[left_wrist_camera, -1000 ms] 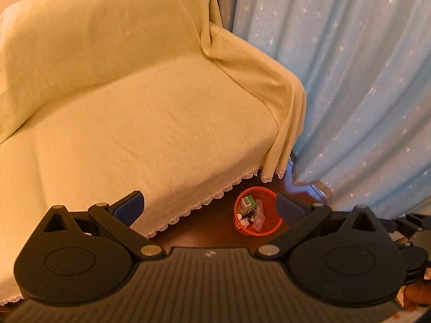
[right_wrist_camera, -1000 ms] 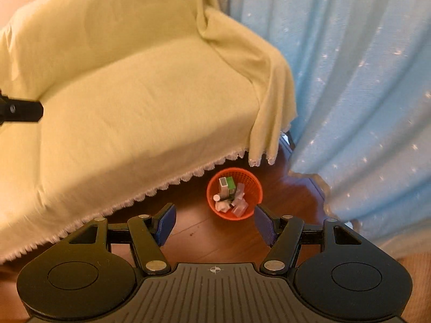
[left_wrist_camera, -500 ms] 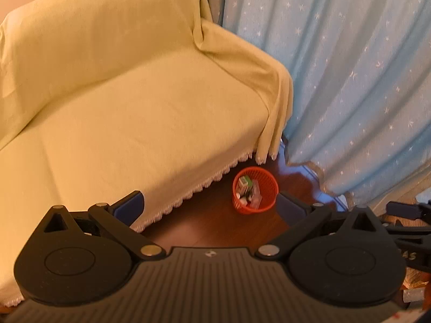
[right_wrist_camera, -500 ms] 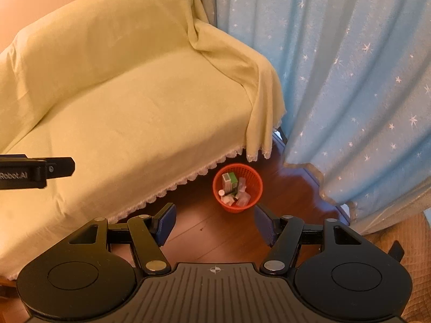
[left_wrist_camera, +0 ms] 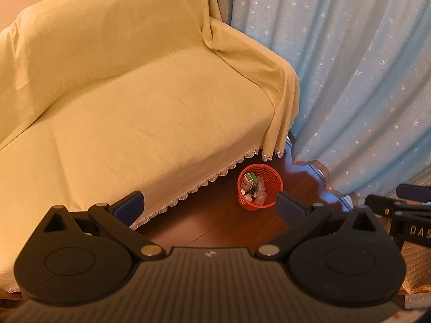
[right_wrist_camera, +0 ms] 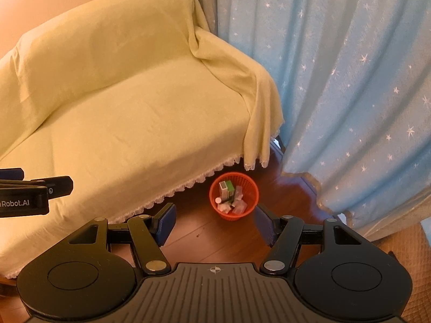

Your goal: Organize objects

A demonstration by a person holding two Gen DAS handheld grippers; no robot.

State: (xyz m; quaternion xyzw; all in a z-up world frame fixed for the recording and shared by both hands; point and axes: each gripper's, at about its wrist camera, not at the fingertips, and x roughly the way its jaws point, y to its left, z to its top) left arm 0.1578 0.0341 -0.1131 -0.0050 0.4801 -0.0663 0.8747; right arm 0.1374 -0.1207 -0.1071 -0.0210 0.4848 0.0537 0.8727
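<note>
Orange basket (right_wrist_camera: pixel 233 198) (filled with small boxes and packets) on bare wood floor (right_wrist_camera: pixel 215 237), just off the lace hem of the covered sofa (right_wrist_camera: pixel 129 123), near the curtain (right_wrist_camera: pixel 350 80). Left gripper (left_wrist_camera: pixel 210 206) and right gripper (right_wrist_camera: pixel 214 222) overhead, jaws wide, empty.

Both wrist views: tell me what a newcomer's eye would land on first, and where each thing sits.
The small orange basket stands out on the dark wooden floor, just off the sofa's front corner, holding a green-and-white box and other small packages. Behind it, a large sofa draped in a pale yellow cover fills the left and centre. A light blue curtain with white stars hangs down the right side.
</note>
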